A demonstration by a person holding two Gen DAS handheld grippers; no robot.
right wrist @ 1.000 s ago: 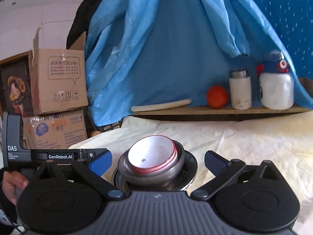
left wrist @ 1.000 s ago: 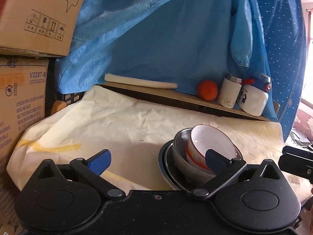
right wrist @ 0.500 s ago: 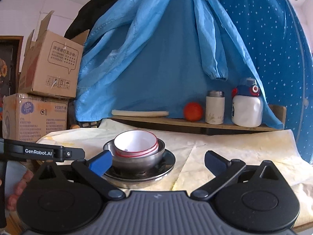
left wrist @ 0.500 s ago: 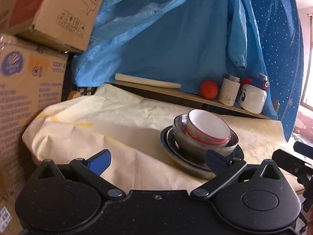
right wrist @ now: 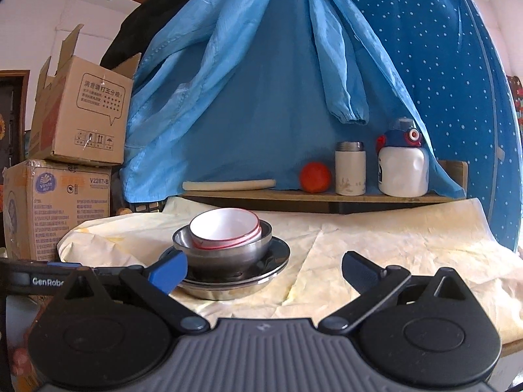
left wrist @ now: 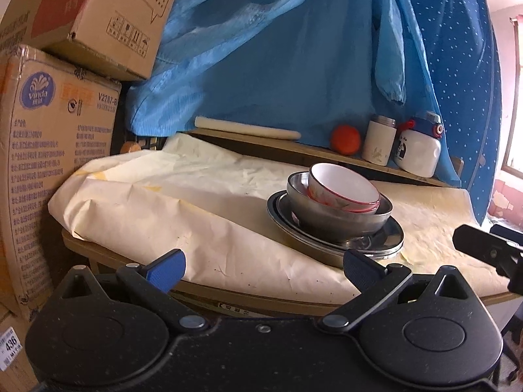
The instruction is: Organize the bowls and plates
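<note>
Left gripper [left wrist: 263, 266]: fingers spread wide, holding nothing; it hovers off the near table edge, apart from the stack.
Right gripper [right wrist: 264, 269]: fingers likewise spread and empty; its left finger [right wrist: 168, 269] overlaps the plates in view, and contact cannot be told.
Steel plates [left wrist: 389, 238]: two nested, flat on the cream table cover [left wrist: 202, 215], near the front edge.
Steel bowl [left wrist: 333, 215]: upright on the plates.
White bowls, red-rimmed [left wrist: 343, 187]: nested in the steel bowl, tilted and off-centre toward its far side.
Task status: judged stacked and near complete.
Risk, stack: the tilted white bowls could slide or clatter if a finger nudges the steel bowl's rim.
Risk, cover: the wrinkled paper may drag under a pushed plate and carry the stack toward the front edge.
Open room: broad bare cover left and right of the stack.
Far edge: wooden shelf [right wrist: 359, 196] holding a rolling pin [right wrist: 228, 184], orange [right wrist: 315, 177], flask [right wrist: 350, 168] and white bottle [right wrist: 403, 171], well apart from the stack.
Left boundary: cardboard boxes [left wrist: 55, 137] crowd the table's side.
</note>
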